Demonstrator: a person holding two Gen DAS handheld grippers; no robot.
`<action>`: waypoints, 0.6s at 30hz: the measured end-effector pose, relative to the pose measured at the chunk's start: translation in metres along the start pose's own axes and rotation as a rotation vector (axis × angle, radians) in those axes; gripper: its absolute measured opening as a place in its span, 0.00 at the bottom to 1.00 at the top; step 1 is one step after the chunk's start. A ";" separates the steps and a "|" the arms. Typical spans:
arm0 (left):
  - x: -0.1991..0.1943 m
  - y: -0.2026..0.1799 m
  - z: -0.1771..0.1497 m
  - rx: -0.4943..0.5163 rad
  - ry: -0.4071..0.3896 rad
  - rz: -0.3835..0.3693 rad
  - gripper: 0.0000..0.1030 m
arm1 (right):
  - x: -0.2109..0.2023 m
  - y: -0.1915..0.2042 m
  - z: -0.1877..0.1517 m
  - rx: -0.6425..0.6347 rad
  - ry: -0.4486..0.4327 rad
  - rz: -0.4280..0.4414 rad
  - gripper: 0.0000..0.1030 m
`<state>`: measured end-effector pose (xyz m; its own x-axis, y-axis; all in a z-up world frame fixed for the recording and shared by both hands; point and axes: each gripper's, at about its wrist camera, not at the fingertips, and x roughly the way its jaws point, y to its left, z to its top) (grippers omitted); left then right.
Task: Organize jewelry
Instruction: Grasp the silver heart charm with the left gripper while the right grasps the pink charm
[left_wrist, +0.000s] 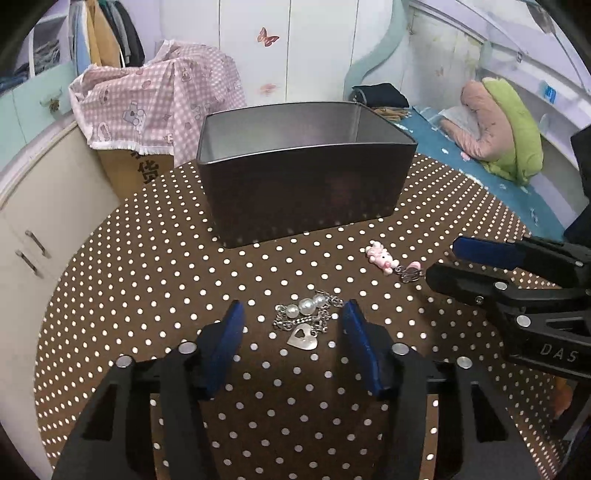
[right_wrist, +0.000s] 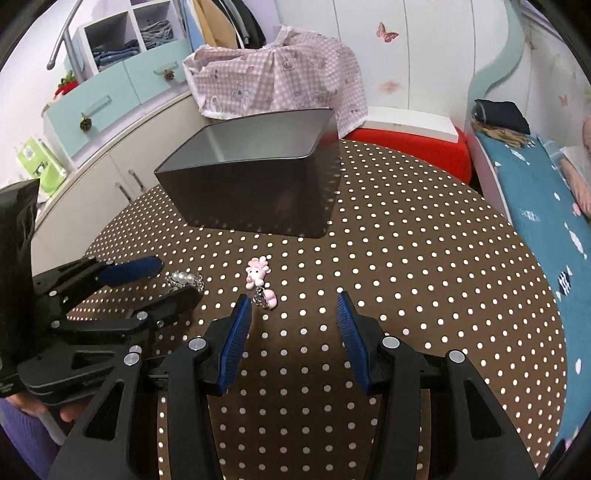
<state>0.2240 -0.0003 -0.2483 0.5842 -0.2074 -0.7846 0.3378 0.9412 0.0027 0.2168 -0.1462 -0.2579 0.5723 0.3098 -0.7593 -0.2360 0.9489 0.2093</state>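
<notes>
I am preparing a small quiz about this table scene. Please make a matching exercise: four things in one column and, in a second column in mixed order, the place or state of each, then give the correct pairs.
Things:
1. silver chain bracelet with white pearls and a heart charm
2. pink cartoon animal charm on a small clasp
3. dark rectangular metal tin
4. right gripper

Places or states:
A. open-topped, at the far side of the polka-dot tablecloth
B. between the open left gripper's fingers
C. open, holding nothing
D. just ahead of the right gripper's left finger

Pairs: 1-B, 2-D, 3-A, 4-C
</notes>
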 end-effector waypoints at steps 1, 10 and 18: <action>0.000 0.000 0.000 0.004 -0.001 0.006 0.43 | 0.001 0.001 0.000 -0.002 0.001 -0.001 0.46; -0.003 0.011 0.000 -0.035 -0.009 -0.053 0.04 | 0.012 0.013 0.003 -0.041 0.014 -0.028 0.46; -0.004 0.016 -0.001 -0.053 -0.012 -0.072 0.04 | 0.018 0.024 0.007 -0.084 0.018 -0.047 0.45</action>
<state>0.2263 0.0163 -0.2455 0.5687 -0.2781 -0.7741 0.3399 0.9365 -0.0868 0.2267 -0.1176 -0.2622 0.5703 0.2632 -0.7781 -0.2745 0.9539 0.1215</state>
